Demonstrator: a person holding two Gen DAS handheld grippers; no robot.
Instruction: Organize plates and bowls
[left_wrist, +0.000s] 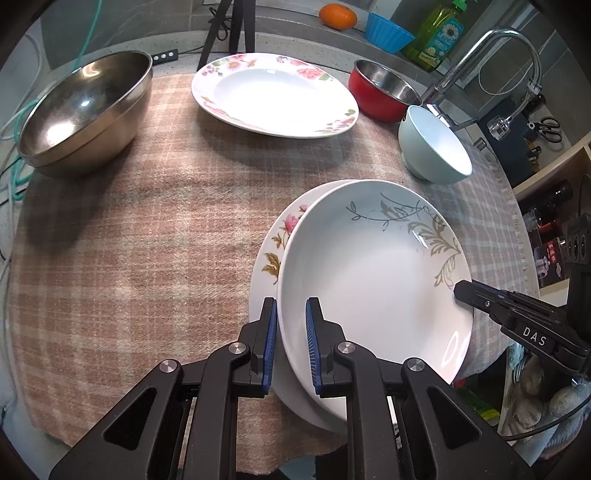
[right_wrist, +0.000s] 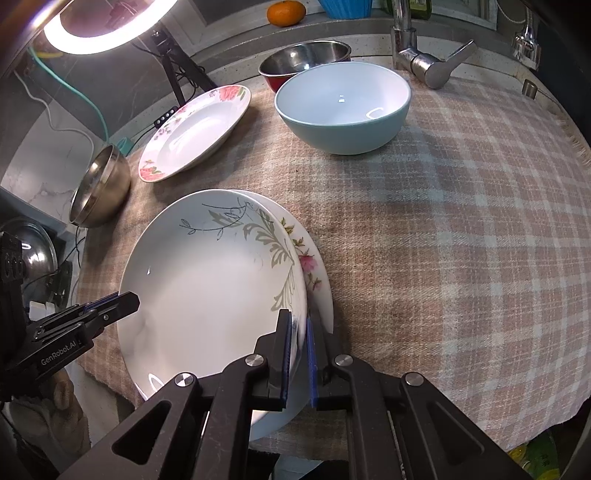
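Both tongs (left_wrist: 290, 314) (right_wrist: 298, 325) around grey-leaf plate (left_wrist: 369, 266) rim, atop floral plate (left_wrist: 275, 251).

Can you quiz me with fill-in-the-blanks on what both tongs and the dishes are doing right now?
1. Both the left tongs and right tongs grip the rim of the ____-patterned plate.
2. That plate sits over a plate with ____ flowers.
3. The light blue bowl stands in front of the ____ bowl.

Missing words: grey leaf; pink; red
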